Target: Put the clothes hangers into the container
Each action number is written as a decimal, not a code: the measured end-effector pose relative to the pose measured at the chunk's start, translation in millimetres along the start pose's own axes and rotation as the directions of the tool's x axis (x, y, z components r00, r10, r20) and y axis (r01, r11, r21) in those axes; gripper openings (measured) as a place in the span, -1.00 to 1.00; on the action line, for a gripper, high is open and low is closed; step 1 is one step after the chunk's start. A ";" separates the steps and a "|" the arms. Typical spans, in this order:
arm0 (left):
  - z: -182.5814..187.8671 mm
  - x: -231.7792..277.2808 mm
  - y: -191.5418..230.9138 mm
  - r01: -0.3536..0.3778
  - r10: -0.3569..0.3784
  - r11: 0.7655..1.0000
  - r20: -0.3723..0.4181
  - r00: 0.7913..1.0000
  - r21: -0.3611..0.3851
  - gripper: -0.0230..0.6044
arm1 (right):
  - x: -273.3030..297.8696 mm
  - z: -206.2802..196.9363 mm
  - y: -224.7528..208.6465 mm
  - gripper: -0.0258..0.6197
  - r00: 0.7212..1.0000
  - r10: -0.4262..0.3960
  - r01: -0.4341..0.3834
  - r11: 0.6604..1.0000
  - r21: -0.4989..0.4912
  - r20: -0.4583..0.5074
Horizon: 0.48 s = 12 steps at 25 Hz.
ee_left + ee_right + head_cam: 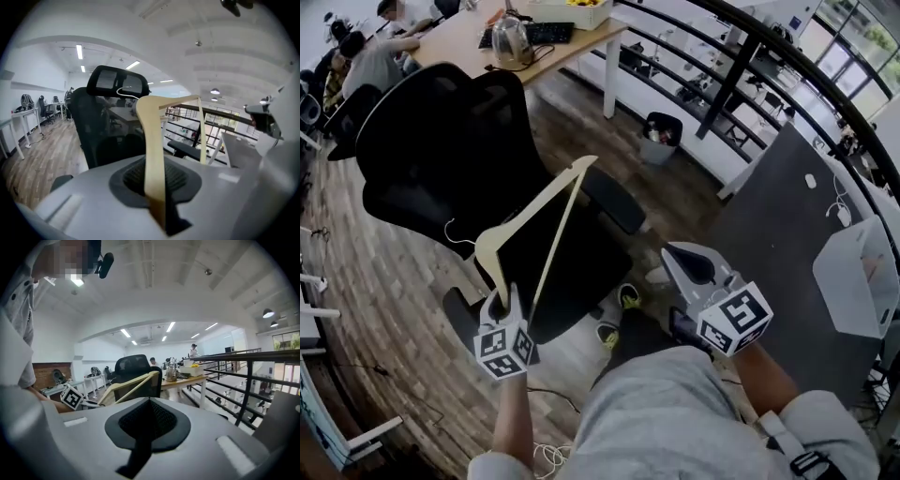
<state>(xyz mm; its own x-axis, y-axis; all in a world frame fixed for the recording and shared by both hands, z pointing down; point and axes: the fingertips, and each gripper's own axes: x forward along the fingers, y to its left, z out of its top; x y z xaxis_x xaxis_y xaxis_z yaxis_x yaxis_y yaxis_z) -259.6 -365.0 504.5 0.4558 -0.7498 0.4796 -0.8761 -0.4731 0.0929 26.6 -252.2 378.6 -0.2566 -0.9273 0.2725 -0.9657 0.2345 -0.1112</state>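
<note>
Gripping a wooden hanger (534,202), the left gripper (501,298) holds it in its fingers over a black chair (422,141). Fingers of the right gripper (680,255) are closed and empty.

**Pale hanger, black chair, brown boards**

The clothes hanger (539,225) is pale cream with a thin silvery hook. The left hand-held gripper (502,298) and the right hand-held gripper (677,255) are both light grey with black, finely meshed pads. Each carries a white cube printed with black square markers. The office chair (431,150) is black all over. The floor (366,300) is brown wood planking, streaked light and dark. The far desk (459,42) has a light wooden top and white legs, and the near desk (787,244) is dark grey. The container (853,272) is white and the railing (741,66) black. The person's shirt (675,412) is grey, and the shoes (628,297) are yellow-green.
</note>
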 end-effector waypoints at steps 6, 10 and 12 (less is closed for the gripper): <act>32.9 6.3 -67.6 0.124 -0.129 0.988 0.051 0.990 0.088 -0.74 | -76.7 7.3 -61.9 -0.92 0.981 -0.188 0.186 0.982 0.043 0.046; 50.6 15.4 -133.6 0.231 -0.241 0.959 0.045 0.969 0.166 -0.75 | -140.0 2.2 -101.2 -0.92 0.943 -0.323 0.318 0.946 0.067 0.080; 59.6 18.0 -174.4 0.283 -0.298 0.936 0.042 0.954 0.209 -0.75 | -176.8 -1.8 -120.0 -0.92 0.921 -0.379 0.373 0.925 0.076 0.093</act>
<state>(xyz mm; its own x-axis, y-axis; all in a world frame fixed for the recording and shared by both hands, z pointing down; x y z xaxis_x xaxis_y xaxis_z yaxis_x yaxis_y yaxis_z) -89.3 -323.5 444.9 0.7024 -0.5934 0.3932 -0.6580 -0.7519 0.0408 187.8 -115.9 345.5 0.1331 -0.9698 0.2045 -0.9858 -0.1508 -0.0737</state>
